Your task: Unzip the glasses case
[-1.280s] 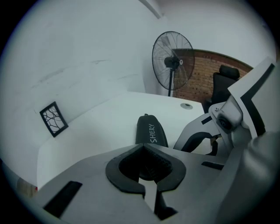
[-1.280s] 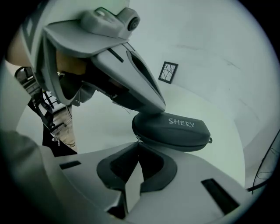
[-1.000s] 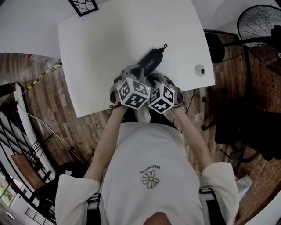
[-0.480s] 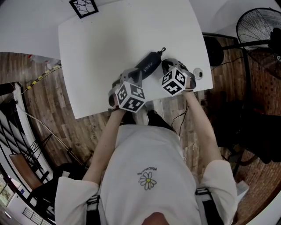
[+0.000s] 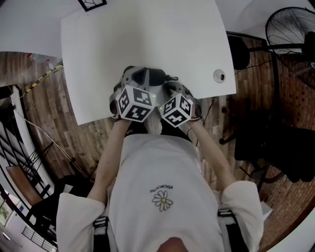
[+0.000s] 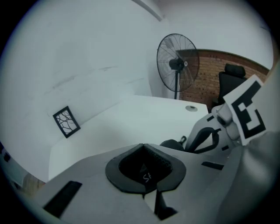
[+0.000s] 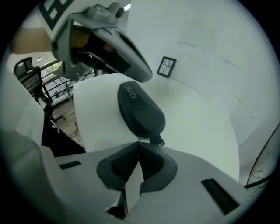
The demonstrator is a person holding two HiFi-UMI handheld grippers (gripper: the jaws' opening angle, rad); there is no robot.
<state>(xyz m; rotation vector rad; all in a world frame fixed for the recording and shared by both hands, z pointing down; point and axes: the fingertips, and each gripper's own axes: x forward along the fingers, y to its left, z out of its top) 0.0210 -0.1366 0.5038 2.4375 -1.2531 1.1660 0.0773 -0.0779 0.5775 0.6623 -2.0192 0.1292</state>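
The dark grey glasses case lies near the front edge of the white table, mostly hidden under both grippers in the head view. My left gripper is shut on one end of the case; white lettering shows between its pads. In the right gripper view the case stretches away from me, still closed, with the left gripper above its far end. My right gripper is shut, its tips pinching the small metal zipper pull at the case's near end, beside a short black strap.
A black-and-white marker card sits at the table's far left corner. A round cable grommet is near the right edge. A standing fan and a black chair are to the right on the wooden floor.
Half a second ago the right gripper was at the case's far end by the right edge. It has come back beside the left gripper, and both sit slightly further left over the case.
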